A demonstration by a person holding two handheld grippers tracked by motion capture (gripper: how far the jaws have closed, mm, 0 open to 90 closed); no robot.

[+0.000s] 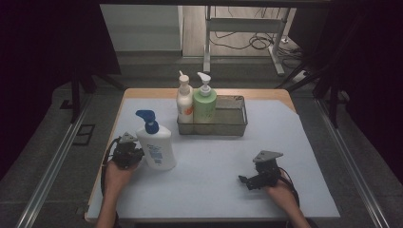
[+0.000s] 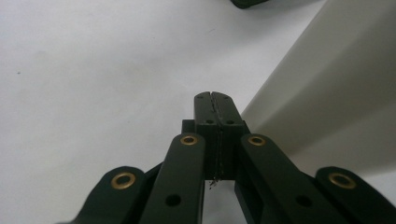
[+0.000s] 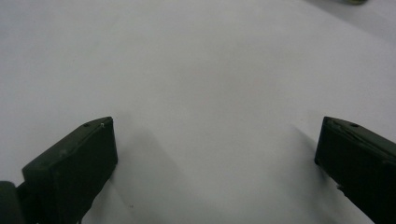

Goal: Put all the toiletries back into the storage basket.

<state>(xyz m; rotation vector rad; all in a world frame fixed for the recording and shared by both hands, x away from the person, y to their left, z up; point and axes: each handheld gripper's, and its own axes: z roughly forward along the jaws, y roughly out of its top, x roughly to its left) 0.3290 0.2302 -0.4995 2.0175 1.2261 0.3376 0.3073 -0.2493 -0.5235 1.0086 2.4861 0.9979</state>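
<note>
A white pump bottle (image 1: 158, 146) with a blue pump head stands upright on the left of the table. My left gripper (image 1: 138, 153) sits just to its left, close to the bottle's side. In the left gripper view its jaws (image 2: 215, 100) are pressed together with nothing between them, and the bottle's white wall (image 2: 327, 88) rises at the right. My right gripper (image 1: 246, 182) rests low over the mat at the front right, pointing left. Its jaws stand wide apart around bare mat (image 3: 215, 135).
A metal mesh basket (image 1: 233, 118) stands at the back centre, holding a white-and-orange pump bottle (image 1: 184, 102) and a green pump bottle (image 1: 205, 103) at its left end. A pale mat (image 1: 214, 161) covers the wooden table. Dark floor and rails lie on both sides.
</note>
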